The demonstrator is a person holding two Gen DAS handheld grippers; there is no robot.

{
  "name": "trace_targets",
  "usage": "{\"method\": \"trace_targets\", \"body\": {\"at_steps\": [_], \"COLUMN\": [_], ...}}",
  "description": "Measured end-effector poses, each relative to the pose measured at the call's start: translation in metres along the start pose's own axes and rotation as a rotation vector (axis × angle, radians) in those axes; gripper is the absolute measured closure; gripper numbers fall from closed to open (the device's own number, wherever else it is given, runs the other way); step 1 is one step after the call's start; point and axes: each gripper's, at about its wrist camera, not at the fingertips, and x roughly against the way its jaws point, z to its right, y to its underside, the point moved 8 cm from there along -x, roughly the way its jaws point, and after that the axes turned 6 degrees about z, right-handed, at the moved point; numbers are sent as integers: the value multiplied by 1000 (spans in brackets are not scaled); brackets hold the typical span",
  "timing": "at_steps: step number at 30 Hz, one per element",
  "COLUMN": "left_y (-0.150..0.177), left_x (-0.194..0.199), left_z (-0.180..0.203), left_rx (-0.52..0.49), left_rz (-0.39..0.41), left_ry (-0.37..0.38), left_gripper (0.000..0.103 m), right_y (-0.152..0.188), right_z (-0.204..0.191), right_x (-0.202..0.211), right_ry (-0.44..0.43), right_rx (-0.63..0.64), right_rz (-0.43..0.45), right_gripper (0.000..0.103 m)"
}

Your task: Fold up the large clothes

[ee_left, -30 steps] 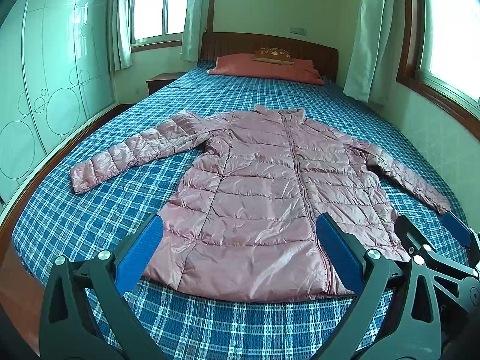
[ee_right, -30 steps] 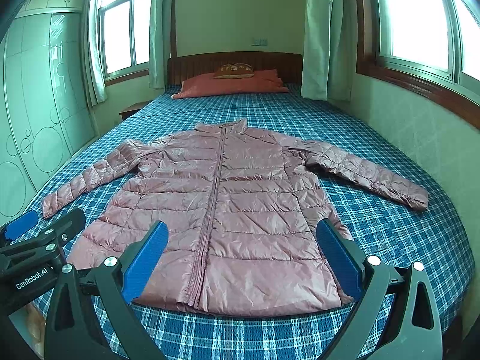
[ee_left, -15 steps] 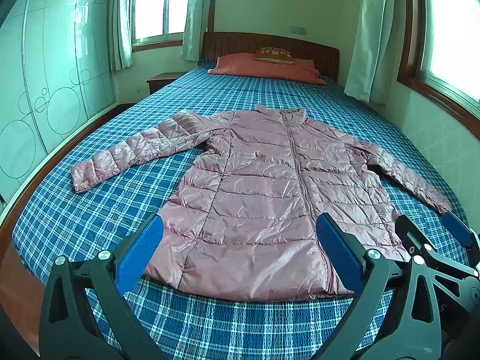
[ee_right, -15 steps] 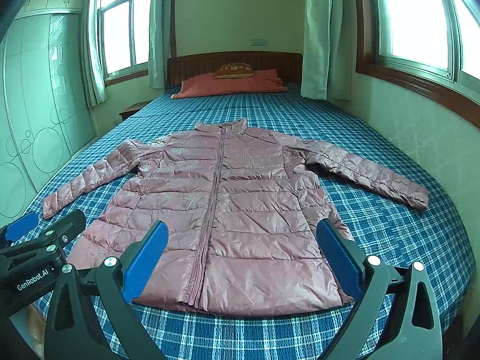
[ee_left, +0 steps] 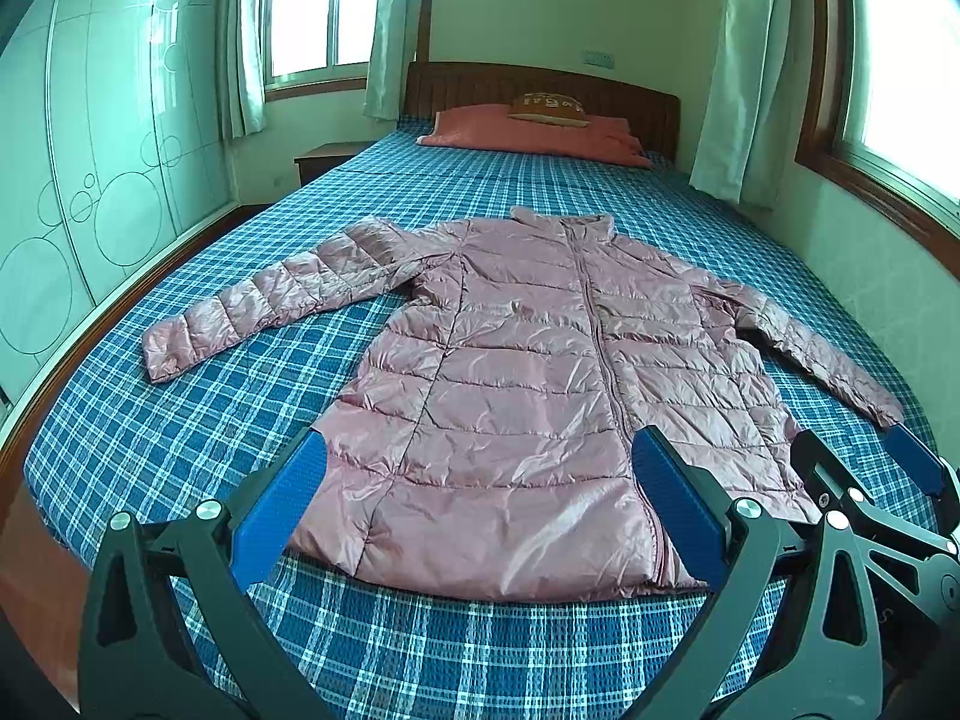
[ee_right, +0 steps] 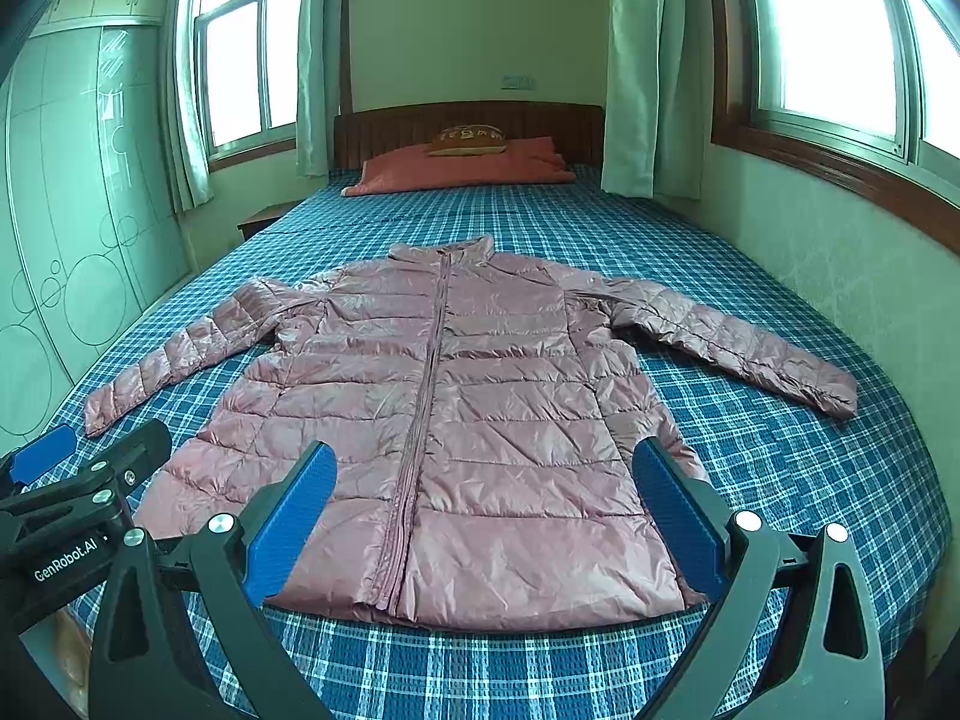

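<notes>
So the bed (ee_left: 180, 432) with the blue plaid sheet fills pretty much the whole room, and everything else sits relative to it. Wardrobe (ee_left: 90, 180) with circle patterns runs along its left side, curtained windows (ee_right: 840, 42) on the right side and behind the head end. The pink puffer jacket (ee_left: 516, 396) is spread flat on the bed, zipped, collar toward the headboard (ee_right: 468, 120), hem near the foot edge, both sleeves stretched out sideways. Nothing lying on it. A reddish pillow (ee_right: 462, 168) sits at the head end with a small brown cushion (ee_right: 465, 141) on top, and a little nightstand (ee_left: 324, 159) is tucked by the head-left corner. Left gripper (ee_left: 480, 507) hovers at the foot edge over the hem, jaws spread wide, holding nothing. Right gripper (ee_right: 483, 510) is just beside it, same deal: wide apart, empty.
</notes>
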Motion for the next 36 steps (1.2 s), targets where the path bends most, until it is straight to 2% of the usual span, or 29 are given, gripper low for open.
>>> {"method": "trace_targets", "body": {"at_steps": [12, 19, 23, 27, 30, 34, 36], "left_y": [3, 5, 6, 9, 8, 9, 11], "left_x": [-1, -20, -47, -86, -116, -153, -170], "left_z": [-1, 1, 0, -13, -43, -95, -121], "left_rx": [-3, -4, 21, 93, 151, 215, 261], "left_rz": [-3, -34, -87, -186, -213, -253, -281], "left_ry": [-4, 4, 11, 38, -21, -146, -187], "left_gripper": [2, 2, 2, 2, 3, 26, 26], "right_y": [2, 10, 13, 11, 9, 9, 10], "right_z": [0, 0, 1, 14, 38, 75, 97], "right_x": [-2, -20, -38, -61, -83, -115, -132], "right_ry": [2, -11, -22, -37, -27, 10, 21], "right_rx": [-1, -11, -17, -78, -150, -204, -236], "right_rz": [-7, -43, -71, -79, -83, -143, -163], "right_gripper": [5, 5, 5, 5, 5, 5, 5]}}
